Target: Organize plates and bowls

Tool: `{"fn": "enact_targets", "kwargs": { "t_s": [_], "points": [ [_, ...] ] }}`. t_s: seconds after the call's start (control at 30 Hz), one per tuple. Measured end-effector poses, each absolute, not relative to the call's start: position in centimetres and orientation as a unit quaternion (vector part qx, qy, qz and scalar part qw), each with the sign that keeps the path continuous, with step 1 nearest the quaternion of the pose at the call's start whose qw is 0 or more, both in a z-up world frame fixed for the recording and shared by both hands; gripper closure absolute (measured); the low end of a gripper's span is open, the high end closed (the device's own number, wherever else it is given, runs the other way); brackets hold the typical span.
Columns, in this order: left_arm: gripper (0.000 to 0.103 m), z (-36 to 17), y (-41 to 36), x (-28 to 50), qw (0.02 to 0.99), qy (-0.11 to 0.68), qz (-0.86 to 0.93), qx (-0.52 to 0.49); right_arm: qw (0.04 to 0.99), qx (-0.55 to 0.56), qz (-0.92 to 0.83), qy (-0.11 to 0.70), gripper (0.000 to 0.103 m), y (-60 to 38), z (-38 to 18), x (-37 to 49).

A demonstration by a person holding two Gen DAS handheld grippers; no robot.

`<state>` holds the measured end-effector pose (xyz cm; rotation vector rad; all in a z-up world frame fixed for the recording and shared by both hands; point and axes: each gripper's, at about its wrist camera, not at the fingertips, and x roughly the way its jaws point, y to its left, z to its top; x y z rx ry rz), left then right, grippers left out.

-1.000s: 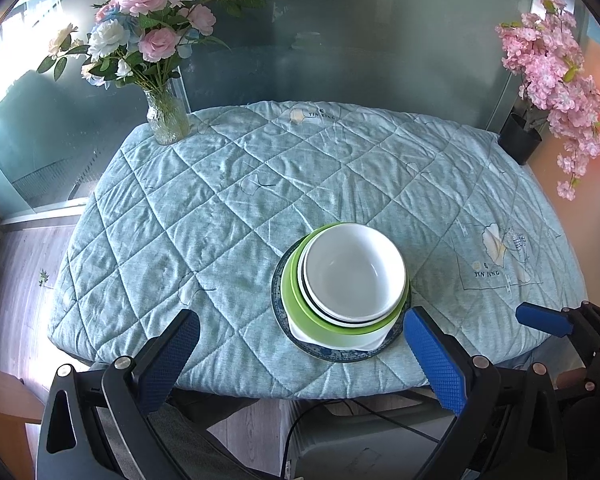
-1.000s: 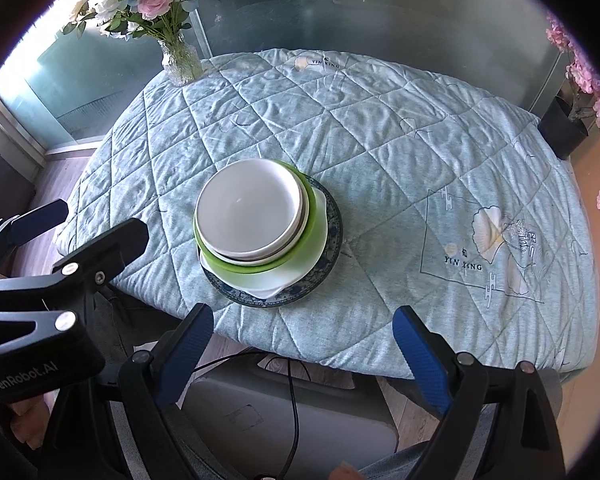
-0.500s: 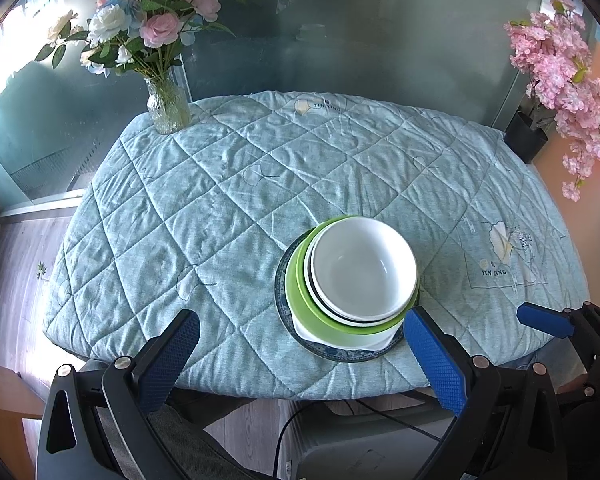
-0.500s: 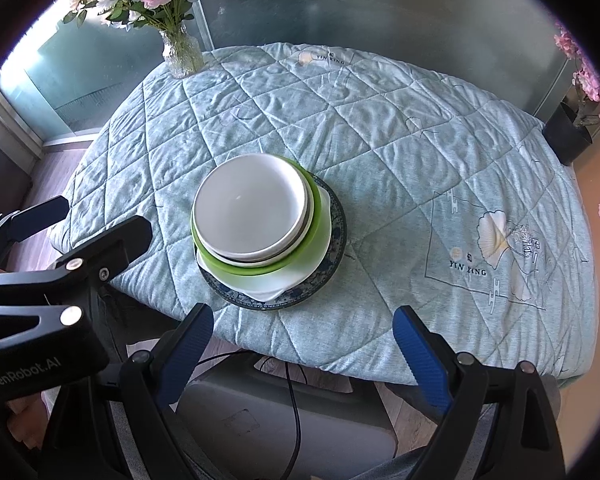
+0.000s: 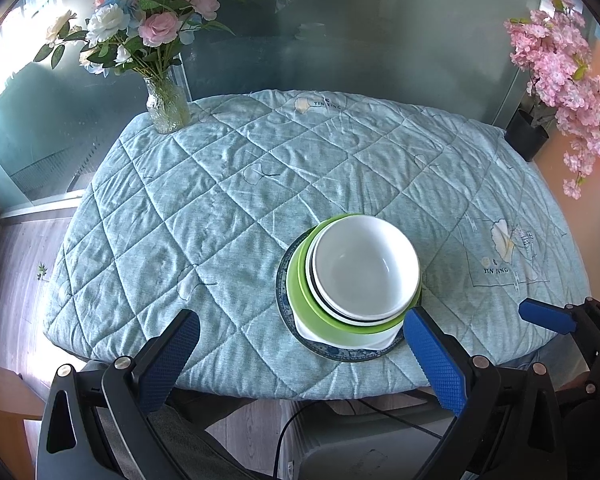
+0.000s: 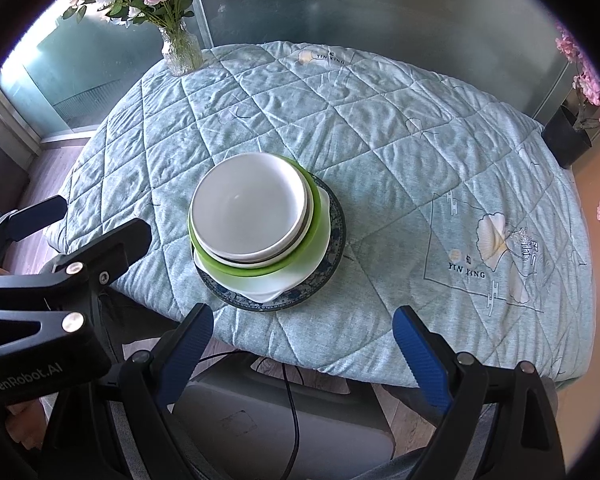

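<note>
Left wrist view: above the table's near edge, tilted steeply down and forward, stack of dishes [image 5: 352, 284] at about 5 o'clock of frame centre, close. Right wrist view: same height and tilt, set further right; stack [image 6: 260, 228] at about 9 o'clock. Shared field: quilted cloth [image 5: 228, 200], flower vase [image 5: 167, 108] at 11 o'clock, black pot [image 6: 566, 136] at 2 o'clock. Each view catches the other gripper at its edge.

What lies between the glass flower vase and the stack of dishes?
Only bare quilted cloth: nothing stands between the vase and the stack of dishes, clearest in the right wrist view.
</note>
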<state>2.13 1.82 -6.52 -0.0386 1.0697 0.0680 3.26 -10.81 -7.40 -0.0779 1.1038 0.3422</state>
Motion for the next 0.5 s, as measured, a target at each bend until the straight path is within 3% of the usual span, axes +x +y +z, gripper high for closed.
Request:
{"fn": "enact_targets", "kwargs": {
  "t_s": [0.5],
  "points": [
    [0.001,-6.34,1.89,2.83,0.876,0.482,0.027,-0.001,0.843,-0.034,0.171,0.508,0.012,-10.84,-7.66,3.56]
  ]
}}
